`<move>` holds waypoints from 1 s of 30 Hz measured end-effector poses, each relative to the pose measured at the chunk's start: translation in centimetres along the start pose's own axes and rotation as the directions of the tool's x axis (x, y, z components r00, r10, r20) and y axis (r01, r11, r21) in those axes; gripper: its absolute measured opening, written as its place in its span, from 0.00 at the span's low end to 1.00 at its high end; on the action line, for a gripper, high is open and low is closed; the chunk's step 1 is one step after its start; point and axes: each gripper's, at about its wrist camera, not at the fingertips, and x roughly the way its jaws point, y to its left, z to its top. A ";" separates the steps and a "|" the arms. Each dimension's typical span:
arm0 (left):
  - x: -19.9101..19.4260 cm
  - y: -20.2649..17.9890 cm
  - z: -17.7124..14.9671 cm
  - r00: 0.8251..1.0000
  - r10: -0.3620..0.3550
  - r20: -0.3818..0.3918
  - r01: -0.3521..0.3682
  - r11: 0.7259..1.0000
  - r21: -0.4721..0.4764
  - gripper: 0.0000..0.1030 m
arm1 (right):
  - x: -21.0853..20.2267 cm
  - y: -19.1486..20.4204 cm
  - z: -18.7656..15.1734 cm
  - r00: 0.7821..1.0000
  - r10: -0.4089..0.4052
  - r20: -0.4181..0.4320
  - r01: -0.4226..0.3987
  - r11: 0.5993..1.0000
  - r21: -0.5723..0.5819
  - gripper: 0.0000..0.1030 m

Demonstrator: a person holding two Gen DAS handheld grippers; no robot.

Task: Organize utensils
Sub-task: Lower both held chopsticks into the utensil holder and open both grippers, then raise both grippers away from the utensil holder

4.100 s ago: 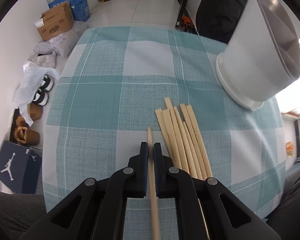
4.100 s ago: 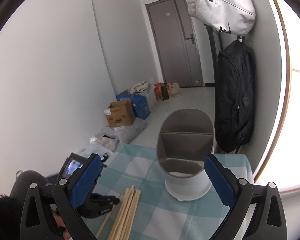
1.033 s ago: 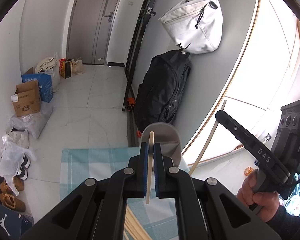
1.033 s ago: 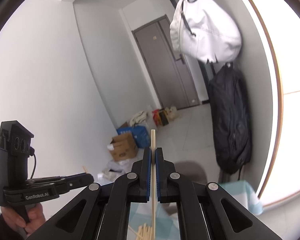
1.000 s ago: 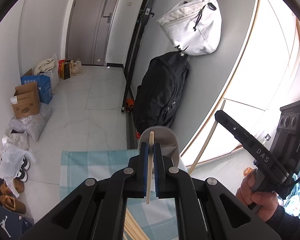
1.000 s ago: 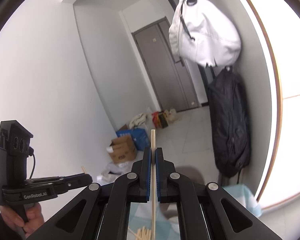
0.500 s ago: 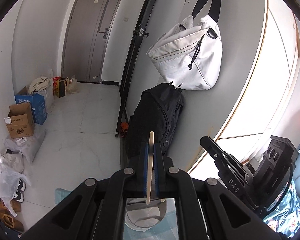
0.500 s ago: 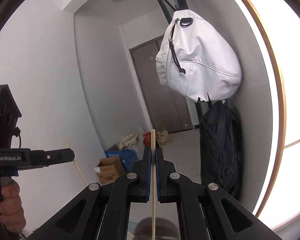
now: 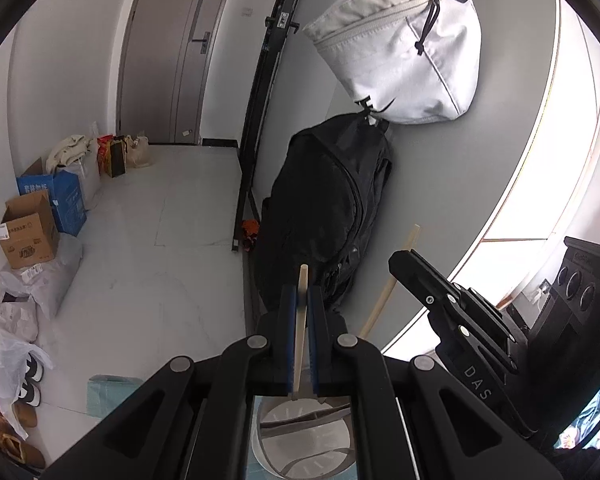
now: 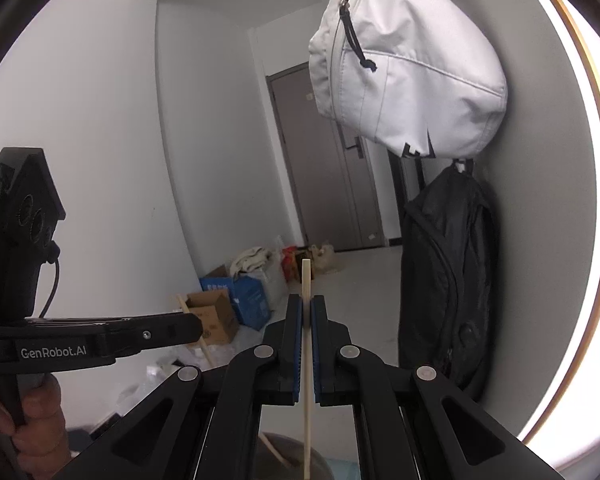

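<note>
My left gripper (image 9: 300, 292) is shut on a pale wooden chopstick (image 9: 302, 276) that stands nearly upright between its blue pads. The stick's lower end hangs just above the white divided utensil holder (image 9: 284, 448), at the bottom of the left wrist view. My right gripper (image 10: 306, 300) is shut on a second upright chopstick (image 10: 306, 276). Below it the holder (image 10: 296, 460) shows only as a dark rim. Each gripper appears in the other's view: the right gripper (image 9: 404, 264) with its stick (image 9: 384, 296), and the left gripper (image 10: 192, 328), held by a hand (image 10: 36, 420).
A black backpack (image 9: 324, 208) and a white bag (image 9: 400, 52) hang on the wall beyond the holder. Boxes (image 9: 28, 232), bags and shoes (image 9: 12, 420) line the floor at left. A corner of the teal checked tablecloth (image 9: 108, 392) shows at lower left.
Both grippers have moved forward and a little down, each still holding its chopstick. The holder has slid from mid-frame to the bottom edge, and the tablecloth has nearly left view.
</note>
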 end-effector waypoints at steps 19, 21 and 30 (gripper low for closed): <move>-3.2 1.8 -1.6 0.998 -0.006 -0.060 -0.001 0.995 -0.103 0.53 | -5.6 -2.0 -2.6 0.987 0.107 -0.118 -0.083 0.978 0.192 0.56; -3.8 2.0 -1.9 0.997 0.036 -0.062 -0.043 0.993 -0.110 0.53 | -6.7 -1.6 -2.6 0.989 0.098 -0.110 -0.076 0.979 0.187 0.60; -7.5 1.4 -3.4 0.991 0.131 -0.006 -0.131 0.984 -0.124 0.68 | -10.7 0.6 -2.5 0.993 0.091 -0.081 -0.076 0.981 0.180 0.70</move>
